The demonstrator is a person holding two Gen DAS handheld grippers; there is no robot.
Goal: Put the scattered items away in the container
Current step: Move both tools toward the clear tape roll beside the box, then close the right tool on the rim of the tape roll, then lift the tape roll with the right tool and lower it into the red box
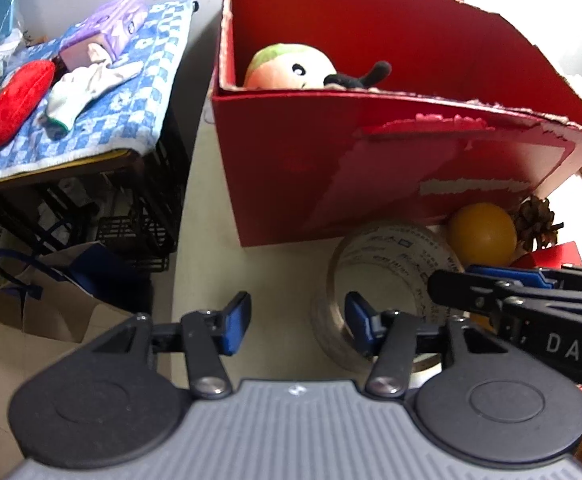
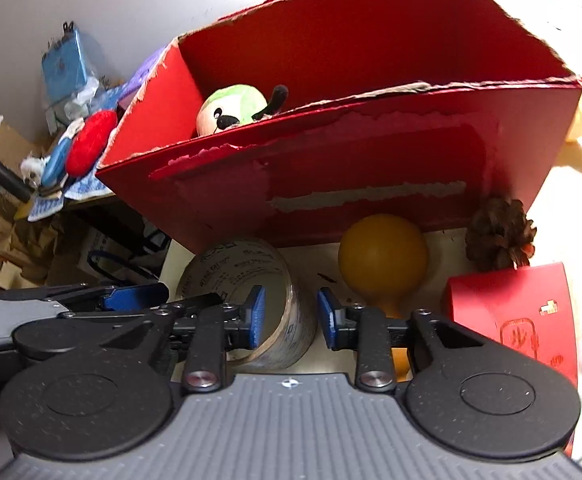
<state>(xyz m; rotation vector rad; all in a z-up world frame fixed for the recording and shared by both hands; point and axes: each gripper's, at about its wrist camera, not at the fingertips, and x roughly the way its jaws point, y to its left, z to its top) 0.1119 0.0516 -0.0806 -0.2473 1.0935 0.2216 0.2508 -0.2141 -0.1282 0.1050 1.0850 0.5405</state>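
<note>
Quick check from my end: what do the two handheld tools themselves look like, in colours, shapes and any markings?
Both match. The left tool and the right tool each have a ribbed grey body with a small round crosshair mark, two black discs, black linkage arms with silver screws, and blue ribbed pads. In the left wrist view, the right tool's black side shows white letters "DAS". No cables or sleeves are visible.
</note>
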